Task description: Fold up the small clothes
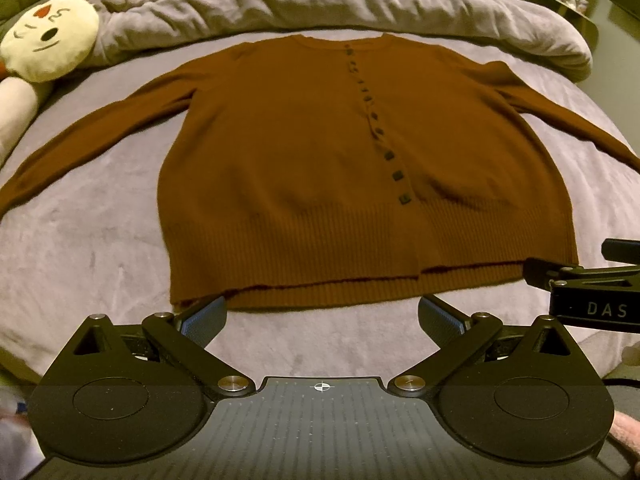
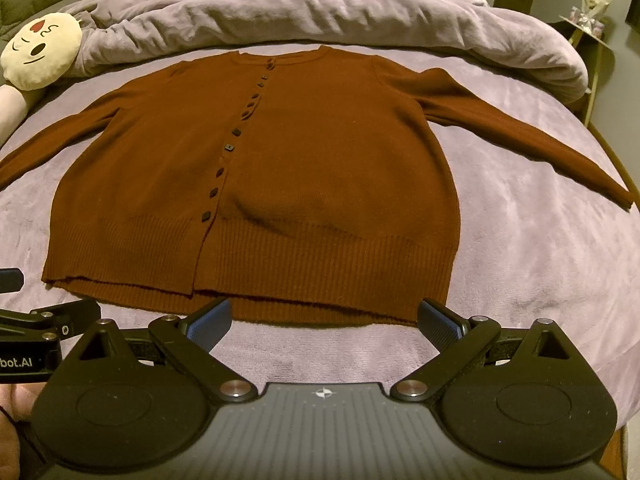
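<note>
I'm holding both grippers just short of the brown cardigan (image 1: 320,168), which is lying flat and buttoned on the bed (image 1: 100,240), sleeves spread out to both sides, filling mid-frame in both views. My left gripper (image 1: 322,320) is sitting spread wide, empty, fingers pointing at the ribbed hem (image 1: 360,276). My right gripper (image 2: 324,322) is likewise spread wide, pinching nothing, near the hem. A rumpled duvet (image 2: 320,8) is lying along the top; a face cushion (image 1: 50,46) is sitting upper left.
</note>
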Tool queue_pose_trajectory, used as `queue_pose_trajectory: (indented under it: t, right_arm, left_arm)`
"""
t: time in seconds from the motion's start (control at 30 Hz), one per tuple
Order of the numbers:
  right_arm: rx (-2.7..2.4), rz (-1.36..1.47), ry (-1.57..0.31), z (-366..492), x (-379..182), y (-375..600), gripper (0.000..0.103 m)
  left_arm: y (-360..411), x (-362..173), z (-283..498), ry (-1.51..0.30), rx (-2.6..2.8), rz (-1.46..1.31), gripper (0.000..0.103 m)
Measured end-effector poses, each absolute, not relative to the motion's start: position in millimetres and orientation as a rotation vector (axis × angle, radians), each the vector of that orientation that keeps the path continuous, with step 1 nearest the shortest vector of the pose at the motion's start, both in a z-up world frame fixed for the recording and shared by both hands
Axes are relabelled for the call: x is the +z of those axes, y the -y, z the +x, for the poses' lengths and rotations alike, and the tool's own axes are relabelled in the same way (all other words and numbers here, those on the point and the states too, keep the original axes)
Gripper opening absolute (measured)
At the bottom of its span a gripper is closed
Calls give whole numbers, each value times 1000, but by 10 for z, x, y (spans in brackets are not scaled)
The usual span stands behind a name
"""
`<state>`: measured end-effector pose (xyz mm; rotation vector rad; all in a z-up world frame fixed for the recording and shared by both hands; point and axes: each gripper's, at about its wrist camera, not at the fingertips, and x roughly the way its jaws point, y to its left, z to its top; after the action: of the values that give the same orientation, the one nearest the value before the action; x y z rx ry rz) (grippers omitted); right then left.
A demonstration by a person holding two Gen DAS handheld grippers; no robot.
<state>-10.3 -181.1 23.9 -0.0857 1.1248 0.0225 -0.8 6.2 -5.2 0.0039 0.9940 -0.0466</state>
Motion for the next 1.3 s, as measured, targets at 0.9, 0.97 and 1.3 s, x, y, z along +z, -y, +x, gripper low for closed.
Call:
queue_pose_trajectory:
  t: [0.9, 0.97, 1.3]
  right_arm:
    - [22, -74, -1122, -115, 221, 1838, 99]
    - [21, -73, -1124, -115, 218, 1841, 99]
    - [28, -60, -1121, -122, 231, 1854, 99]
  left_arm:
    - [-81, -87, 1, -998, -48, -3, 103]
    - [-74, -89, -4, -998, -49, -2, 103]
    - [-41, -89, 5, -1008, -47, 7, 103]
